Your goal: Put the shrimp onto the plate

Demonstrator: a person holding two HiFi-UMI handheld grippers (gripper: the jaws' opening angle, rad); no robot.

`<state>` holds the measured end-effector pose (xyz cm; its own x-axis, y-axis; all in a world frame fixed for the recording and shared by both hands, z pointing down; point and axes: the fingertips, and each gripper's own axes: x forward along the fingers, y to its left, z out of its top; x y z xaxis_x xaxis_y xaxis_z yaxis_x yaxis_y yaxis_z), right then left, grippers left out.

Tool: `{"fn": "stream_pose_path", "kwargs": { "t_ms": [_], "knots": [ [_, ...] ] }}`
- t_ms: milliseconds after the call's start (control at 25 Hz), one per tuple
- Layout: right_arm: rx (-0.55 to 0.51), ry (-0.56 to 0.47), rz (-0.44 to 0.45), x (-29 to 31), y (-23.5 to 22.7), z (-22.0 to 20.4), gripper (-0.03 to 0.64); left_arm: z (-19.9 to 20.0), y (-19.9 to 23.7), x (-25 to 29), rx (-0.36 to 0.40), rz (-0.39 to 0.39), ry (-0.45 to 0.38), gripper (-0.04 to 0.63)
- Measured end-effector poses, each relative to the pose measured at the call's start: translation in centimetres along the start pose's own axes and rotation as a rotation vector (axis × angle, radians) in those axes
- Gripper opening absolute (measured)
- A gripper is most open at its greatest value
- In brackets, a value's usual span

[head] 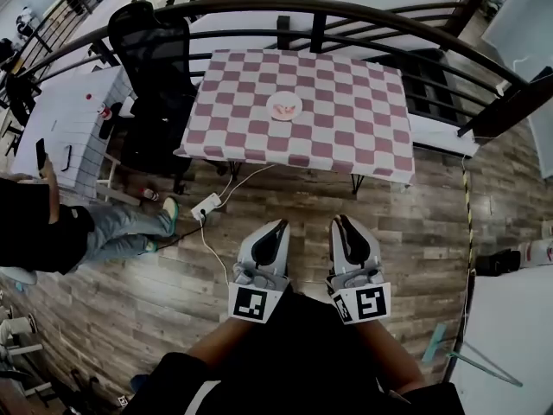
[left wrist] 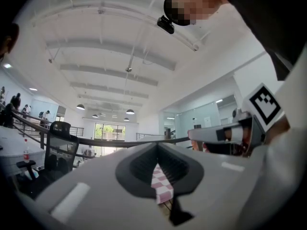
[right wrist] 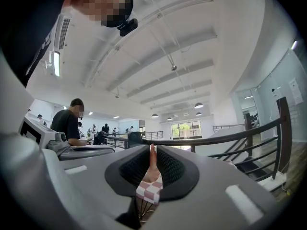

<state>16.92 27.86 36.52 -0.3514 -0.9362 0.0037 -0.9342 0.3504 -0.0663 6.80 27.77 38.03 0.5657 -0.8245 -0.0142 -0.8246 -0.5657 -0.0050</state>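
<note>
A small white plate [head: 295, 98] sits near the middle of the table under a pink-and-white checkered cloth [head: 346, 128]. Pink shrimp [head: 282, 109] lie on the plate. Both grippers are held close to the person's body, above the wooden floor and well short of the table. My left gripper [head: 278, 225] has its jaws together, and only a thin slit shows between them in the left gripper view [left wrist: 158, 176]. My right gripper [head: 340, 221] is likewise shut and empty; through its slit [right wrist: 151, 169] I see checkered cloth and a pinkish streak I cannot identify.
A black office chair [head: 151, 50] stands at the table's left corner. A curved black railing [head: 346, 11] runs behind the table. A seated person [head: 52, 232] and a white tiled table [head: 60, 119] are at the left. A power strip [head: 206, 206] and cable lie on the floor.
</note>
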Motion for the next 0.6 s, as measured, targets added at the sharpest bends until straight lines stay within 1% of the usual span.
{"fn": "stream_pose_path", "kwargs": {
  "t_ms": [120,200,320,520,600],
  "knots": [
    [-0.011,0.019,0.009,4.2,-0.6,0.3,0.043,0.0,3.1,2.9,-0.038,0.013,0.006,0.008],
    [-0.011,0.026,0.015,7.1,-0.9,0.4,0.043,0.3,5.8,4.5,-0.047,0.030,0.007,0.008],
    [-0.003,0.038,0.013,10.8,-1.4,0.3,0.043,0.5,9.8,6.8,-0.038,0.059,0.001,0.008],
    [-0.010,0.063,0.019,16.7,-1.7,-0.1,0.043,0.7,15.1,10.5,-0.021,0.069,0.001,0.008],
    [-0.011,0.069,0.011,19.0,-2.0,0.0,0.043,0.7,16.9,12.1,-0.032,0.072,-0.001,0.008]
  ]
}}
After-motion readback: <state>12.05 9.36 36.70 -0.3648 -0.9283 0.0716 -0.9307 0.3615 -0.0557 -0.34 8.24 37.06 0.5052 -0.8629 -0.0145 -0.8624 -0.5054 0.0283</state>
